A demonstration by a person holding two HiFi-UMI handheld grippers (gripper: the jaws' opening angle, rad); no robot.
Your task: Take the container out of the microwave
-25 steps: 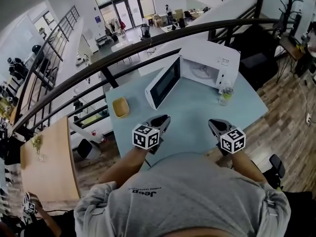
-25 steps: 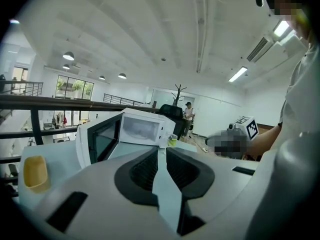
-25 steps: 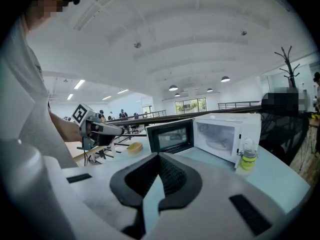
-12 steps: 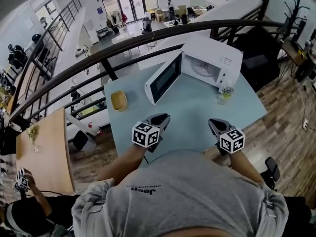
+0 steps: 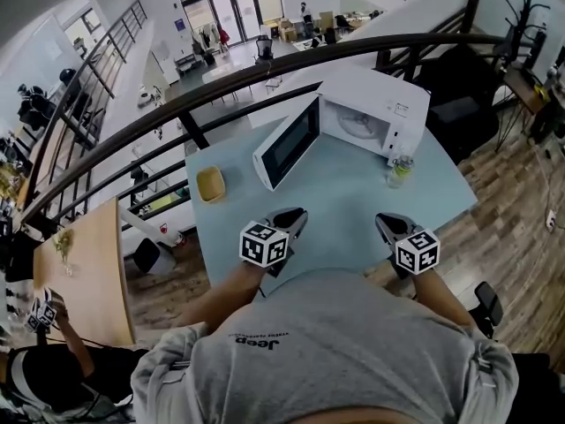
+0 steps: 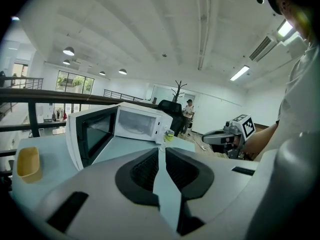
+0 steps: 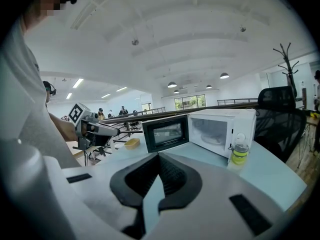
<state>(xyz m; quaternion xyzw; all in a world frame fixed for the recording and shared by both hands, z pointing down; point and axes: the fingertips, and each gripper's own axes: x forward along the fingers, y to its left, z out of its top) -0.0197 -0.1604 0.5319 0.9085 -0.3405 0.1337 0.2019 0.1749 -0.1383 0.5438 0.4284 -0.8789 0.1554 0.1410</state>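
Note:
A white microwave stands at the table's far side with its door swung wide open to the left. Only the glass turntable shows inside it. A small yellow container sits on the table left of the door, also in the left gripper view. My left gripper and right gripper hover side by side over the table's near edge, well short of the microwave. Both point toward it. Each has its jaws together with nothing between them.
A small bottle with yellowish contents stands on the pale blue table by the microwave's right front corner. A dark curved railing runs behind the table, with an open drop beyond it. A black chair stands at the far right.
Both grippers have drifted slightly lower and nearer the table's front edge. Their jaws stay together. The microwave, the container and the bottle have not moved.

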